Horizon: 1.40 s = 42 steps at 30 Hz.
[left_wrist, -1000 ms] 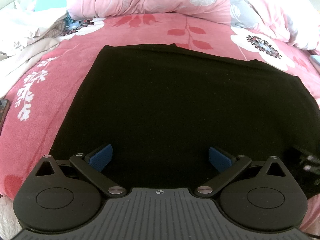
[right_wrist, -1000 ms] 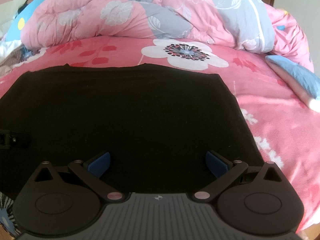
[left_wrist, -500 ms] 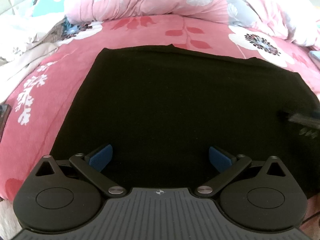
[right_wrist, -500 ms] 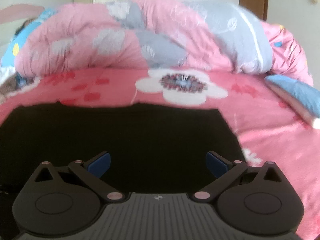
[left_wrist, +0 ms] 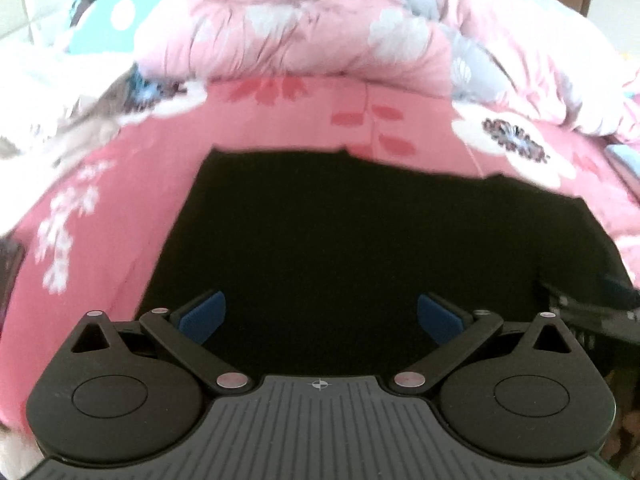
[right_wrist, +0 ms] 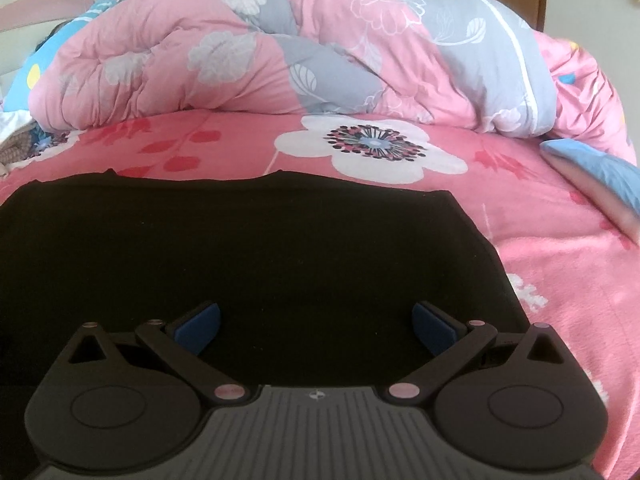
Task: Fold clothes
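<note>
— Jaws first: how do they stand?

— Spread wide on both. The left gripper [left_wrist: 319, 317] and right gripper [right_wrist: 316, 323] hold nothing, hanging over the near part of the flat black cloth garment [right_wrist: 256, 256].

— And the garment?

— Spread smooth on the pink flowered bedsheet [right_wrist: 560, 264], the bunched pink-and-grey quilt [right_wrist: 320, 52] beyond it.

— Which step?

— Between folds, I judge. Next, each gripper must drop to an edge and pinch it.

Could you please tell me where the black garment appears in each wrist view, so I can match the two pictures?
Left wrist: black garment fills centre and right, its left edge on pink sheet.
Right wrist: garment fills centre and left, its right edge visible.
Shared landmark: the white flower print beyond its far edge.
</note>
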Motion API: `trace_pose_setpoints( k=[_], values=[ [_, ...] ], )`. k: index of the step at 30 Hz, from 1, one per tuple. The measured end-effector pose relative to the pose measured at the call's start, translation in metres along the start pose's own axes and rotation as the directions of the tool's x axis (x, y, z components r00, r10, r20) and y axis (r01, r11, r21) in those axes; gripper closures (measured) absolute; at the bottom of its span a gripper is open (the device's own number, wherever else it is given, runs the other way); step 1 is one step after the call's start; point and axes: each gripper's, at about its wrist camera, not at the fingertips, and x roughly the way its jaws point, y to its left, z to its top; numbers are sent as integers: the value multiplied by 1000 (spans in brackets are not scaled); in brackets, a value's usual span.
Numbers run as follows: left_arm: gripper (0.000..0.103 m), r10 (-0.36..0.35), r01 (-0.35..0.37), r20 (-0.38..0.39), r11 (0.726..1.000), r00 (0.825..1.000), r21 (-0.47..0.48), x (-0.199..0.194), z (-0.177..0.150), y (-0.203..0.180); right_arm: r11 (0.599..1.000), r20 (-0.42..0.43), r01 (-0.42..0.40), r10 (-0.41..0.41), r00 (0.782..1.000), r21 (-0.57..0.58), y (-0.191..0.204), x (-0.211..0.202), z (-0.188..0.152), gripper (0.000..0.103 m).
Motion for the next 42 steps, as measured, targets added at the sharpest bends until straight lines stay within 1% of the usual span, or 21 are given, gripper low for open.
trace_pose_setpoints(
  k=[4, 7, 8, 10, 11, 13, 15, 19, 23, 26, 29, 31, 35, 42],
  values=[
    [0, -13, 14, 33, 1000, 999, -16, 13, 21, 1, 1000, 3, -1, 1, 1000, -1, 0, -1, 0, 0],
    [0, -30, 30, 34, 999, 999, -10, 27, 28, 0, 1000, 5, 3, -3, 1000, 0, 1, -1, -1, 0],
    [1, -33, 33, 26, 999, 999, -9, 33, 30, 0, 1000, 5, 4, -4, 1000, 0, 2, -1, -1, 0],
    [5, -30, 30, -26, 999, 999, -17, 48, 28, 2, 1000, 5, 5, -5, 1000, 0, 2, -1, -1, 0],
    [5, -34, 33, -51, 999, 998, -32, 55, 26, 3, 1000, 4, 5, -5, 1000, -1, 2, -1, -1, 0],
    [4, -37, 35, -58, 998, 998, -43, 60, 21, 5, 1000, 4, 4, -4, 1000, -2, 2, -1, 0, 0],
    [3, -34, 32, -48, 999, 998, -24, 59, 19, 3, 1000, 4, 5, -5, 1000, -1, 3, -2, -1, 0],
    [0, -45, 44, -55, 999, 997, -21, 62, 19, 3, 1000, -13, 4, -4, 1000, -10, 2, -2, 2, 0],
    [0, -48, 47, -67, 999, 997, -15, 62, 21, 3, 1000, -52, 10, -11, 999, -24, 3, -11, 20, 0],
    [0, -36, 36, -72, 999, 997, -5, 63, 21, 0, 1000, -26, -10, 10, 1000, -12, 4, -21, 34, 0],
    [0, -21, 21, -77, 1000, 997, 4, 64, 21, -3, 1000, -24, -3, 2, 1000, -23, 7, -17, 41, 0],
    [0, -17, 17, -81, 1000, 997, 3, 64, 22, -3, 1000, -37, 7, -7, 999, -7, 3, -9, 42, 0],
    [0, -11, 11, -84, 1000, 996, 1, 65, 23, -4, 998, -119, 19, -11, 993, 66, -13, 16, 32, 0],
    [0, 0, 0, -83, 1000, 997, -1, 66, 24, -6, 997, -112, 9, -1, 994, 70, -15, 18, 27, 0]
  ],
)
